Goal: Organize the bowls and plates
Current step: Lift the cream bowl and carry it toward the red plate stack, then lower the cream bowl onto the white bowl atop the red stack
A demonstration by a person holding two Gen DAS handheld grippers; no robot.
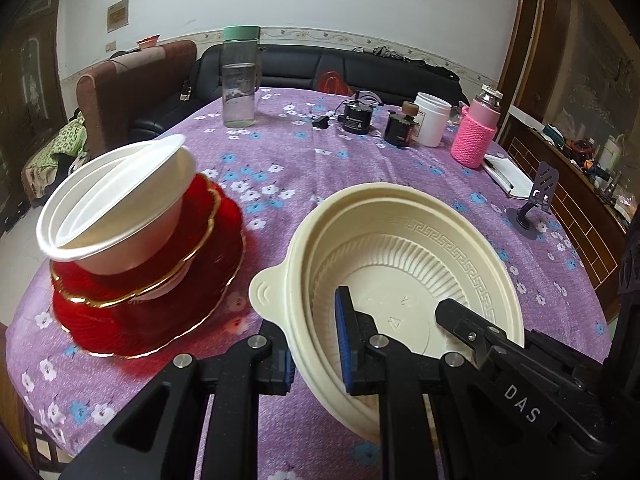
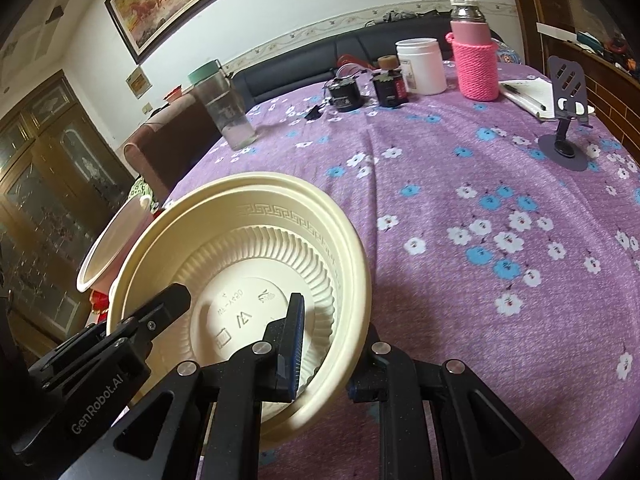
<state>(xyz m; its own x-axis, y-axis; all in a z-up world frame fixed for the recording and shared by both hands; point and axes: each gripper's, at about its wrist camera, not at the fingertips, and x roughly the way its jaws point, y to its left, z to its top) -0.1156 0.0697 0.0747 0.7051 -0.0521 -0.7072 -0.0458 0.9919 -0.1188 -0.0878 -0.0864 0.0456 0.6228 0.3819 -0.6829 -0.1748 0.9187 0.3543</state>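
left tongs (image 1: pixel 316 344) – clamp cream bowl's (image 1: pixel 404 240) near-left wall, one finger in, one out | right tongs (image 2: pixel 326 354) – clamp the same bowl's right wall | bowl – tilted, low over floral counter (image 1: pixel 360 160) | white bowls (image 1: pixel 120 204) – nested on red plates (image 1: pixel 168 296), just left

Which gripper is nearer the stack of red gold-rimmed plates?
Left. The left gripper grips the cream plastic bowl's rim beside the red plates; the right gripper holds the far rim.
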